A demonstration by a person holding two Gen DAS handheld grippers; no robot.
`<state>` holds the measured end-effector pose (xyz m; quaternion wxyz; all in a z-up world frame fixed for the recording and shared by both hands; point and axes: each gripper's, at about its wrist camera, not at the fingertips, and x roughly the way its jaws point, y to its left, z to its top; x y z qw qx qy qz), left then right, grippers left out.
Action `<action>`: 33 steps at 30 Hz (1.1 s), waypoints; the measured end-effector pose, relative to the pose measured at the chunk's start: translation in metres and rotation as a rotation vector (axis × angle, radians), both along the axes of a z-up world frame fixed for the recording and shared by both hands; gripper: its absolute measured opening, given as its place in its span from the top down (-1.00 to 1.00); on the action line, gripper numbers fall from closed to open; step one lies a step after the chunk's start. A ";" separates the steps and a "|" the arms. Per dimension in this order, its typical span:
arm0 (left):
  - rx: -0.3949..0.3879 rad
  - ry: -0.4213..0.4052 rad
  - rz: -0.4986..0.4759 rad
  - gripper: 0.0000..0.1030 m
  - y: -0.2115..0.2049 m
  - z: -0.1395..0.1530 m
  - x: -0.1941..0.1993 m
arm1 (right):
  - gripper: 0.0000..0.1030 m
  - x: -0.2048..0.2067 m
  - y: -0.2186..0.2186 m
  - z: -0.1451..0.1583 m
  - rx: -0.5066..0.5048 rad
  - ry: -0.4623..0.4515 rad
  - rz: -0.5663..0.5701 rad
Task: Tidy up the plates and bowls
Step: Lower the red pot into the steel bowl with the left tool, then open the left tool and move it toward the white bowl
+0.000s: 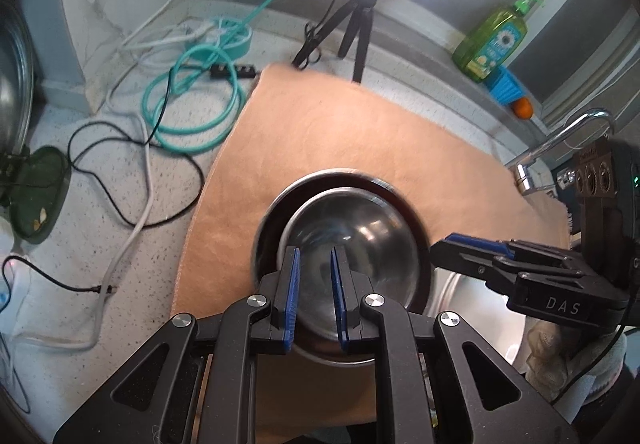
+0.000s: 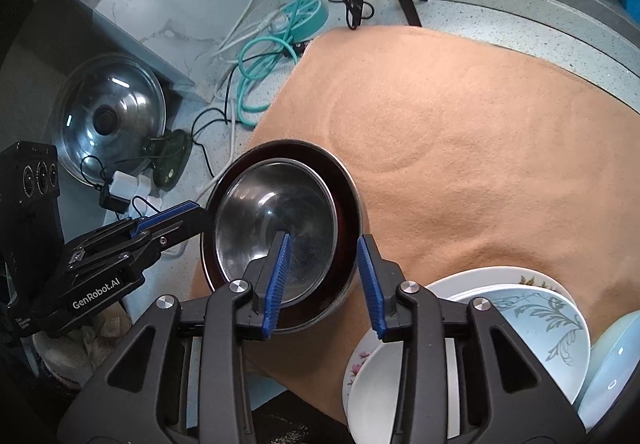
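A small steel bowl [image 1: 352, 232] sits nested inside a larger steel bowl [image 1: 272, 212] on the tan mat [image 1: 320, 132]. My left gripper [image 1: 315, 256] is open, its blue pads over the small bowl's near rim, holding nothing. In the right wrist view the nested bowls [image 2: 276, 220] sit at the mat's left edge. My right gripper [image 2: 323, 244] is open and empty, its left pad over the bowls and its right pad over the mat. A stack of white patterned plates [image 2: 536, 320] lies at the lower right.
Teal and white cables [image 1: 192, 100] and a black cable lie on the speckled counter at left. A tripod [image 1: 356, 32] stands behind the mat. A green soap bottle [image 1: 492, 40] and a faucet [image 1: 560, 140] are at right. A steel pot lid [image 2: 108, 116] leans at left.
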<state>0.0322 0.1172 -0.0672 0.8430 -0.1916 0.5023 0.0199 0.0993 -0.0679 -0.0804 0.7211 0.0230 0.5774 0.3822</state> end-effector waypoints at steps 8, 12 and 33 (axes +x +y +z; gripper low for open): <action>-0.016 -0.093 -0.061 0.73 -0.035 0.023 0.005 | 0.30 -0.004 -0.050 0.022 0.031 -0.080 -0.086; -0.037 -0.117 -0.117 0.73 -0.064 0.026 0.013 | 0.30 -0.008 -0.085 0.031 0.032 -0.130 -0.152; -0.111 -0.036 -0.507 0.72 -0.241 -0.011 0.065 | 0.30 -0.002 -0.294 -0.005 -0.106 -0.097 -0.595</action>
